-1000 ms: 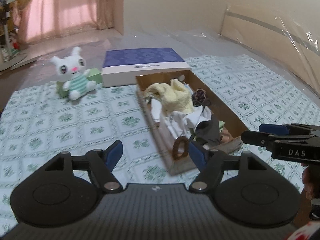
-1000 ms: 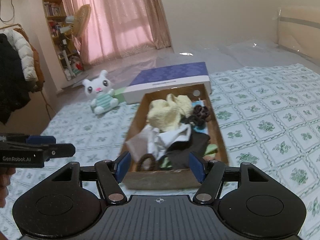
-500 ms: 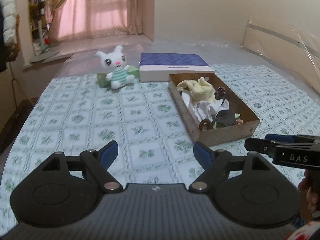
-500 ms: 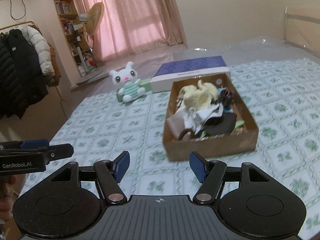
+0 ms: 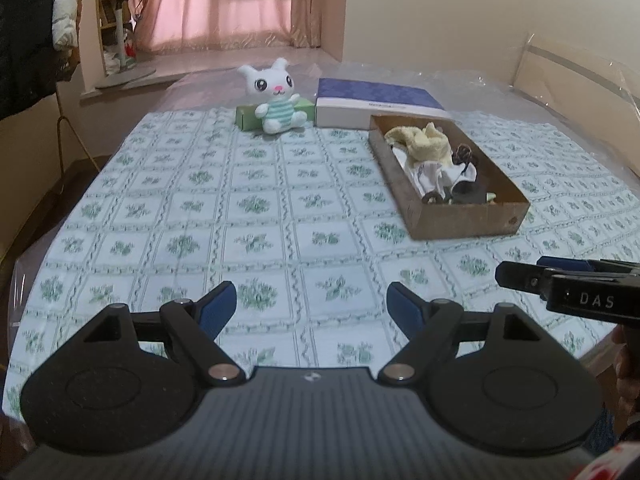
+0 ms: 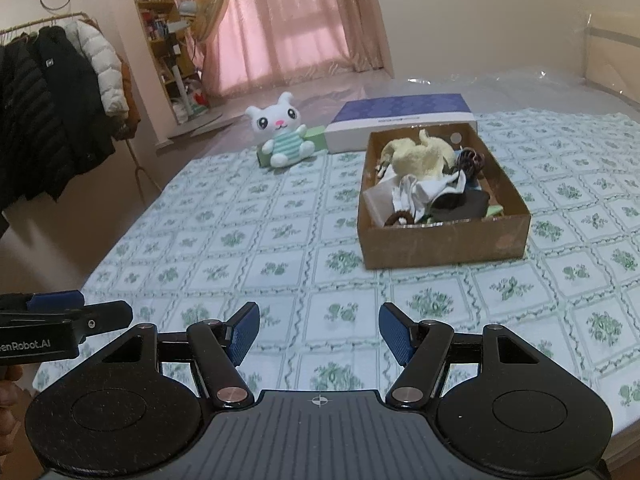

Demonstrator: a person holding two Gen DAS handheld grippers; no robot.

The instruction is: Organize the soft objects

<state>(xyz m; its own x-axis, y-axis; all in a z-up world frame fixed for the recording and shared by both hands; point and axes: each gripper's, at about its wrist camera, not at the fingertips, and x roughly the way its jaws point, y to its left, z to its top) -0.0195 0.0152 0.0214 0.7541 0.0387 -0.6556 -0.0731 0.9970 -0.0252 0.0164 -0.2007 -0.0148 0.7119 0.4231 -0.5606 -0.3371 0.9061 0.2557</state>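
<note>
The cardboard box (image 6: 444, 236) sits well ahead of both grippers, a little to the right of the right gripper (image 6: 319, 334) and further right and ahead of the left gripper (image 5: 311, 308), with bare patterned tablecloth (image 5: 256, 240) between. It holds a heap of soft things: a yellow cloth (image 6: 420, 156) at the far end, a white cloth (image 6: 424, 192) draped over the middle, a dark cloth (image 6: 460, 204) nearer, and small dark hair ties (image 6: 472, 160) tucked among them. Both grippers are released, jaws standing apart with nothing between the blue pads. The main risk, as I judge it, is in the tangle: the cloths overlap, so a pinch on one is likely to drag a neighbour or a hair tie out over the wall. The box looks light, and a pull on a snagged cloth could slide or tip it unless the other gripper steadies it. The hair ties are small and half buried, so the pads may close on cloth instead. Beyond the box, further ahead, lie a blue-topped flat box (image 6: 400, 118) and, to the left, a plush rabbit (image 6: 282, 132) propped against a green box (image 5: 248, 118); a wide sweep could knock the rabbit over.
</note>
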